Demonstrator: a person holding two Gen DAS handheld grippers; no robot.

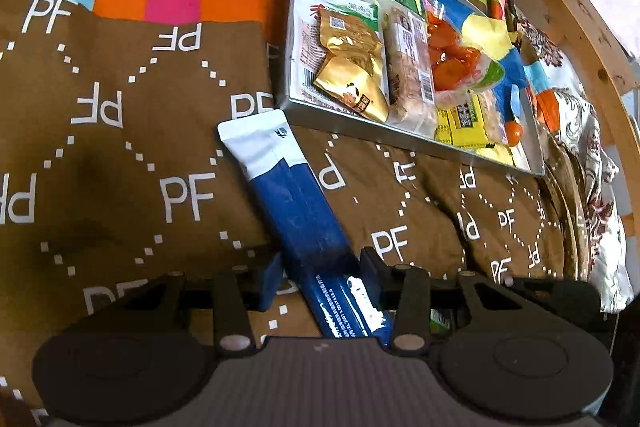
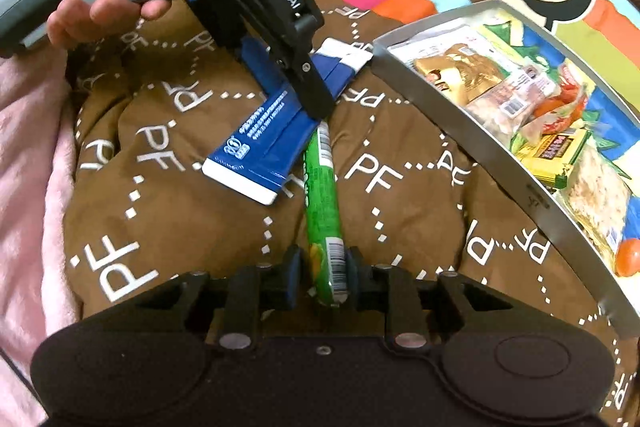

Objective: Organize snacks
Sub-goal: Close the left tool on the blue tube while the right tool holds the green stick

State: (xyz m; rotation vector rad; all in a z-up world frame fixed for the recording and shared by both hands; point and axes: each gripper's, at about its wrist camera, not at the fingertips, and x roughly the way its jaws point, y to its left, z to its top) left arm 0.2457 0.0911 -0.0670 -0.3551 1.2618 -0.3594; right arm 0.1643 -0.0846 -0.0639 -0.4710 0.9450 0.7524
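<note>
Snacks fill a shallow metal tray (image 1: 340, 129) resting on a soft brown quilt (image 1: 120, 147) printed with white letters and dotted diamonds; crinkled gold-foil packets (image 1: 352, 67) and a glossy orange-red pack (image 1: 452, 59) lie inside it; just beside the tray, the left tool (image 1: 320, 277) is narrowly clamped on a flat blue-and-white sachet (image 1: 296, 195); near the tray, the right tool (image 2: 322, 269) pinches a slim green tube (image 2: 322, 195).
</note>
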